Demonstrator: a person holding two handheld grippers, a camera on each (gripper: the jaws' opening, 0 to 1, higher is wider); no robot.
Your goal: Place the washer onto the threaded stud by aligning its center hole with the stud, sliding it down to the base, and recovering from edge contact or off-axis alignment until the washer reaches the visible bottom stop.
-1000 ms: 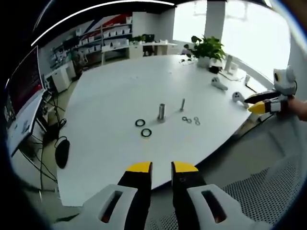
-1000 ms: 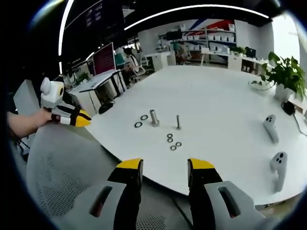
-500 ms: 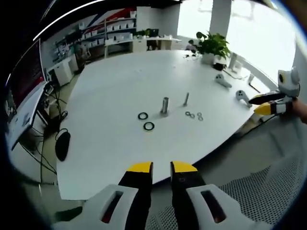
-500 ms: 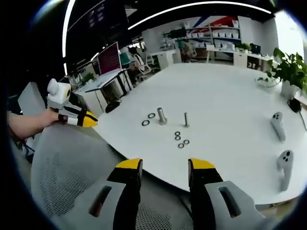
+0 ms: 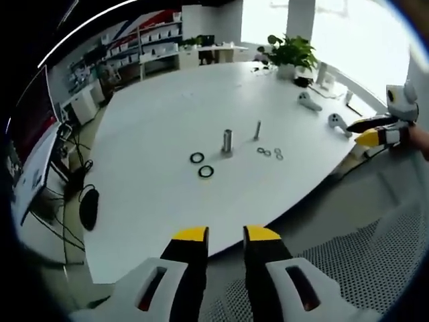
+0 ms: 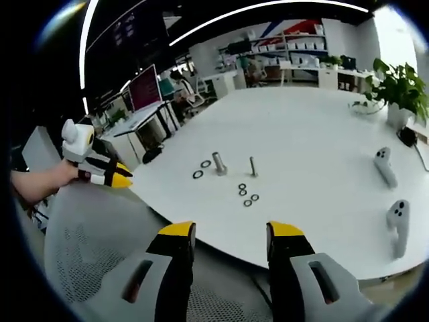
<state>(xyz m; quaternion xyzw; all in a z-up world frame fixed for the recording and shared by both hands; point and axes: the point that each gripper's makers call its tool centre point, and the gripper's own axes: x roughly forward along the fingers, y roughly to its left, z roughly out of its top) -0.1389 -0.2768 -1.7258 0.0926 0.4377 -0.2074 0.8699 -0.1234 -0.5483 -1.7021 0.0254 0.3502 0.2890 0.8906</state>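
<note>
A thin threaded stud [image 5: 257, 130] [image 6: 253, 166] stands upright on the white table [image 5: 154, 127] [image 6: 315, 127], beside a thicker metal post [image 5: 227, 141] [image 6: 218, 163]. Several small washers [image 5: 269, 153] [image 6: 247, 195] lie flat near the stud, and two black rings [image 5: 201, 164] [image 6: 201, 169] lie by the post. My left gripper [image 5: 226, 235] [image 6: 122, 176] hovers off the table's near edge, slightly open and holding nothing. My right gripper [image 6: 231, 231] [image 5: 358, 131] is also off the table edge, open wider and holding nothing. Both are far from the parts.
Two white hand controllers [image 6: 382, 164] [image 6: 397, 225] lie on the table's right side, and a potted plant [image 6: 395, 87] stands behind them. A mesh chair back [image 6: 87, 255] sits below the grippers. Desks, a monitor [image 6: 144, 87] and shelves line the room.
Both cameras shifted slightly, so the table sits a little differently in view. My left jaws spread a touch wider. The parts on the table have not moved.
</note>
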